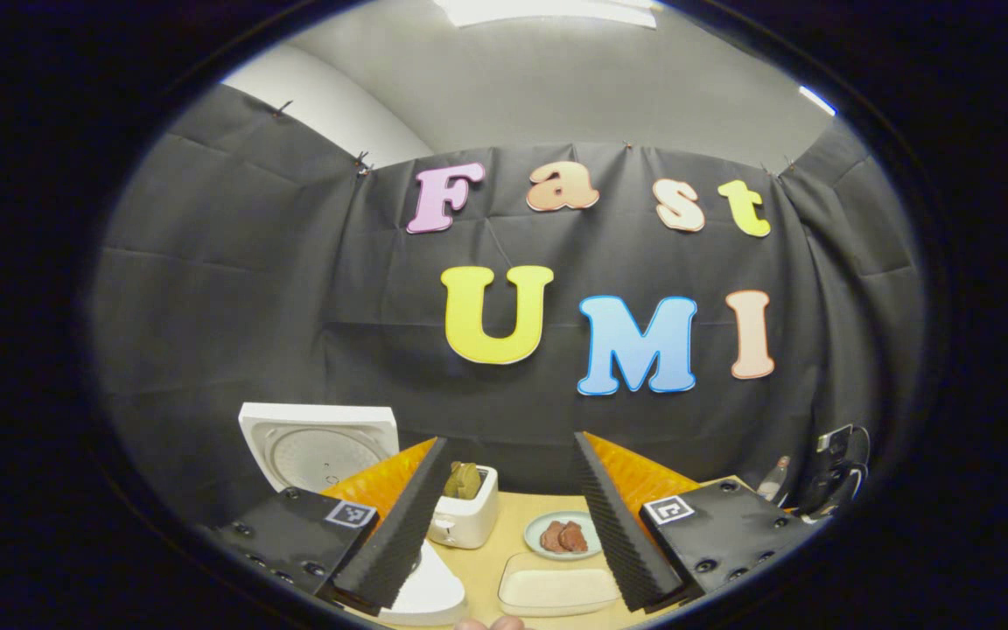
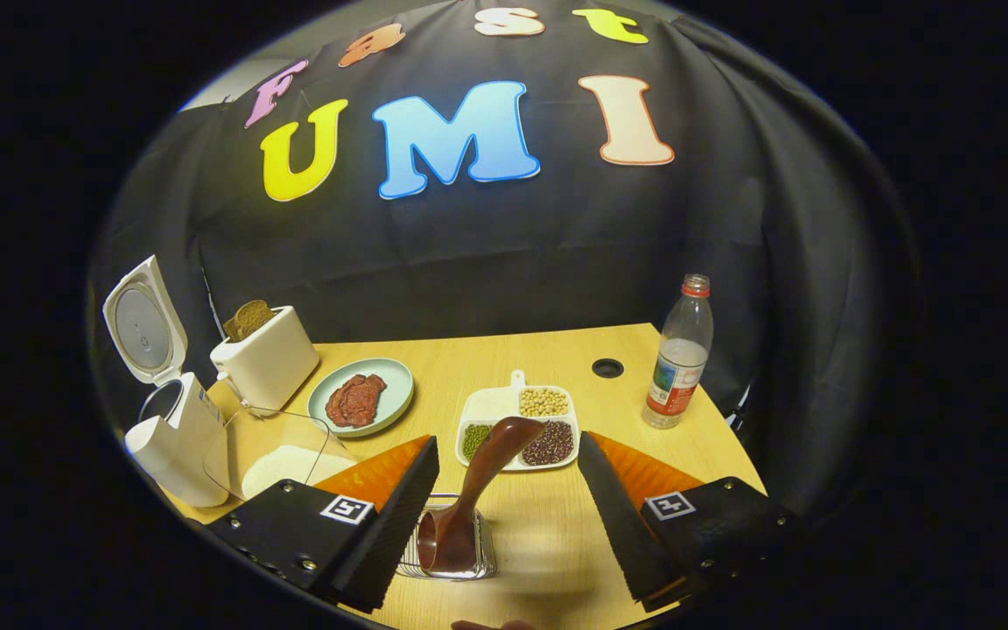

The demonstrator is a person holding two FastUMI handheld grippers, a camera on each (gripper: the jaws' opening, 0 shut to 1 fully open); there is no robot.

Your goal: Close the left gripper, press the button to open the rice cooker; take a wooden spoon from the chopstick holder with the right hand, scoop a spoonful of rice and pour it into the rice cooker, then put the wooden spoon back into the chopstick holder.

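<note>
Spoon (image 2: pixel 469 499) in holder (image 2: pixel 450 547), right claw (image 2: pixel 508 525) spread

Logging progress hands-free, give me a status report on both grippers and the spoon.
Both hand-held grippers open: left, right. Rice cooker lid up. Wooden spoon standing in chopstick holder, ungrasped, between the right fingers. Nothing blocking it.
</note>
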